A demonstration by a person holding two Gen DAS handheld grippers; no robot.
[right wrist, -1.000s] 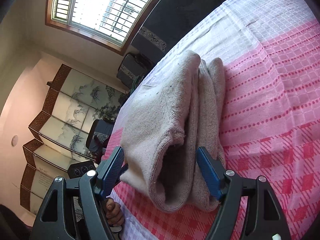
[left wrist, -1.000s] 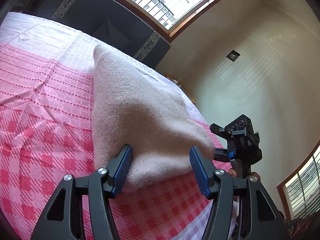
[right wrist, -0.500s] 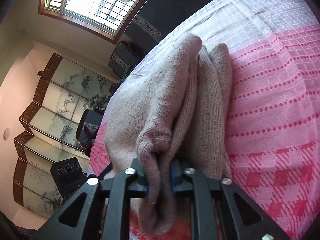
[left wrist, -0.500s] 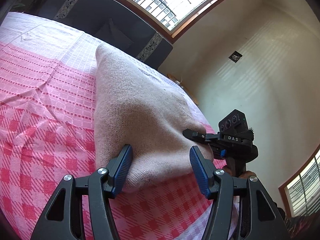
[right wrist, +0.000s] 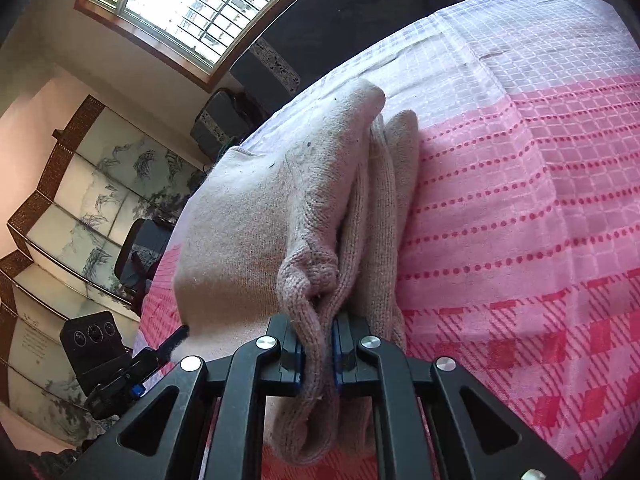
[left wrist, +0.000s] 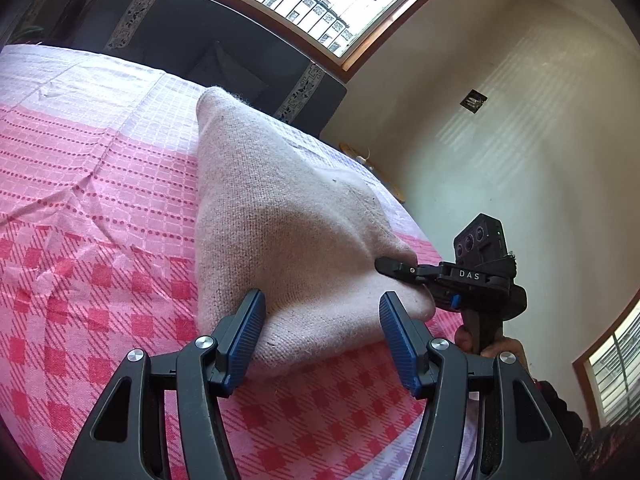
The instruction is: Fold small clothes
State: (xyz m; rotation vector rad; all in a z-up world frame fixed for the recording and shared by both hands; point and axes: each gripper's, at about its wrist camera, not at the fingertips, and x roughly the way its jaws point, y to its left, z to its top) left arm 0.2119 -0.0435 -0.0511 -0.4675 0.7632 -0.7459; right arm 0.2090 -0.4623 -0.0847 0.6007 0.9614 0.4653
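Left wrist view: one folded beige knit garment [left wrist: 288, 232] lies on the pink checked bed cover [left wrist: 80, 240], its long axis running from the near edge toward the pale far edge. The left gripper [left wrist: 322, 334] stands spread around the near end, pads not pressing. The right gripper [left wrist: 396, 268] bites a corner.

Right wrist view: the right gripper [right wrist: 316, 350] is pinched shut on the garment's [right wrist: 256, 216] folded layers; their lower ends are cut off behind it. The left gripper [right wrist: 176, 338] is mostly hidden.
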